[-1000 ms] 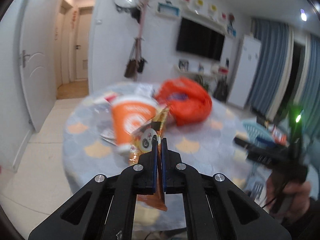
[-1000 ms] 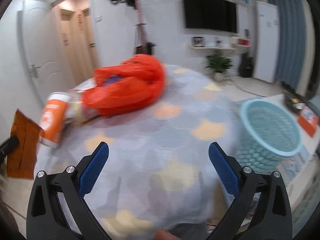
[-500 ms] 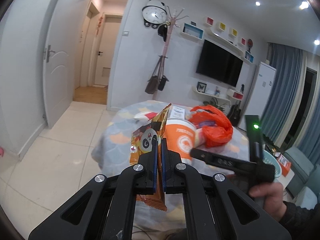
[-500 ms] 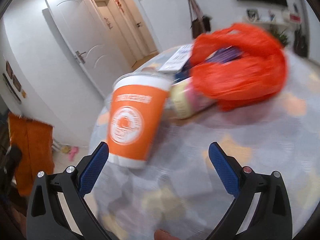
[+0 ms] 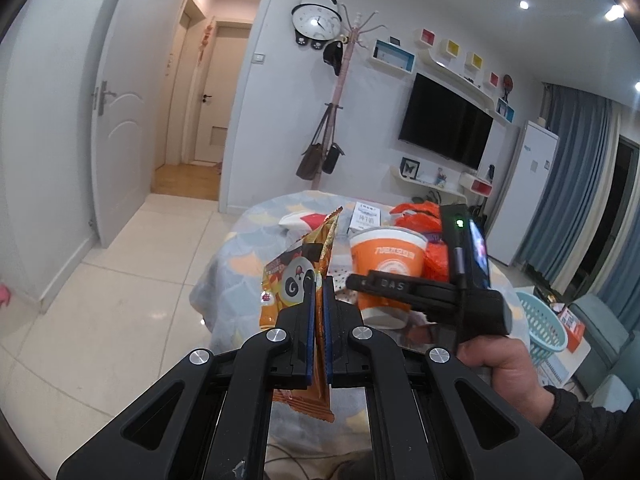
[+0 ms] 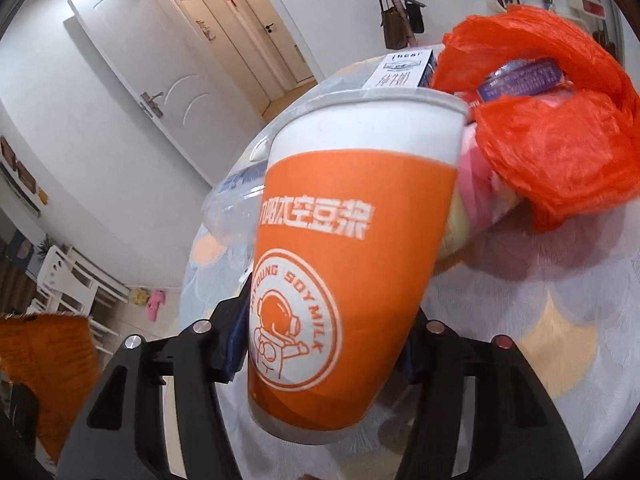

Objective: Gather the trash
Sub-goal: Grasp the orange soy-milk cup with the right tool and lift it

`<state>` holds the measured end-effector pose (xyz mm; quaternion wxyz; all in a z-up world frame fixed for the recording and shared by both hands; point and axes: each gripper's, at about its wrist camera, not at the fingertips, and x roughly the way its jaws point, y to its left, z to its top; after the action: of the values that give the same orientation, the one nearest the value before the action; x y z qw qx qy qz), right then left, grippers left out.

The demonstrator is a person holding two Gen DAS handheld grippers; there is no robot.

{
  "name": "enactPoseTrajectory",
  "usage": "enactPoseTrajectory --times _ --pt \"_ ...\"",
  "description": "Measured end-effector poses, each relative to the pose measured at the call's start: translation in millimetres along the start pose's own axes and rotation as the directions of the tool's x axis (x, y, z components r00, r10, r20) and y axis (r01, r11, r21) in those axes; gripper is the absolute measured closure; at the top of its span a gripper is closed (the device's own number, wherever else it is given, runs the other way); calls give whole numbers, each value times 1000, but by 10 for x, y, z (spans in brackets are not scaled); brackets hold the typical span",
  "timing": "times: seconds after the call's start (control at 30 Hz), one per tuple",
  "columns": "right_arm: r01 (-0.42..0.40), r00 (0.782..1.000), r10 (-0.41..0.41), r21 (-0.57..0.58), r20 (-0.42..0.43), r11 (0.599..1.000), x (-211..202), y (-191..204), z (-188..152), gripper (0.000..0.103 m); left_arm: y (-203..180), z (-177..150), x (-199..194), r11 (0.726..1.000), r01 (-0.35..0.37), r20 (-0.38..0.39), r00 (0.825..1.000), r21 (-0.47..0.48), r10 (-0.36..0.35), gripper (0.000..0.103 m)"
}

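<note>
My left gripper (image 5: 316, 280) is shut on an orange snack wrapper (image 5: 294, 280) with a panda face, held upright off the table's near edge. The same wrapper (image 6: 52, 360) shows at the left edge of the right wrist view. An orange and white paper cup (image 6: 340, 280) stands on the round table (image 6: 540, 340). My right gripper (image 6: 322, 344) straddles the cup's lower part and its jaws are closing; the blue pads (image 6: 234, 340) lie against the cup's sides. In the left wrist view that cup (image 5: 386, 268) stands just behind the right gripper (image 5: 360, 282).
Behind the cup lie an orange plastic bag (image 6: 552, 140) with packets in it, a white milk carton (image 6: 404, 68) and crumpled clear plastic (image 6: 228, 208). A light blue basket (image 5: 544, 324) stands on the floor right of the table. A hand (image 5: 492, 364) holds the right gripper.
My right gripper swung left across the table to the cup and its jaws narrowed around it. The left gripper drew back from the table with the wrapper, then held still.
</note>
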<state>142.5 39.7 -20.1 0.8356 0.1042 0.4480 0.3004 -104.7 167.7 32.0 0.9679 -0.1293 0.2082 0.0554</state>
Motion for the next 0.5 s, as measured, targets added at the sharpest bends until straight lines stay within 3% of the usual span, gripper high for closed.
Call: enactPoseTrajectory --times 0.27,0.5 --pt "-23 988 35 -76 152 997 -662 -199 -205 50 -132 -15 89 999 40 -15 999 28 -39 101" --pt "17 968 -15 -7 250 1000 -1263 -806 -219 50 -517 56 236 989 132 -26 991 71 -131 101"
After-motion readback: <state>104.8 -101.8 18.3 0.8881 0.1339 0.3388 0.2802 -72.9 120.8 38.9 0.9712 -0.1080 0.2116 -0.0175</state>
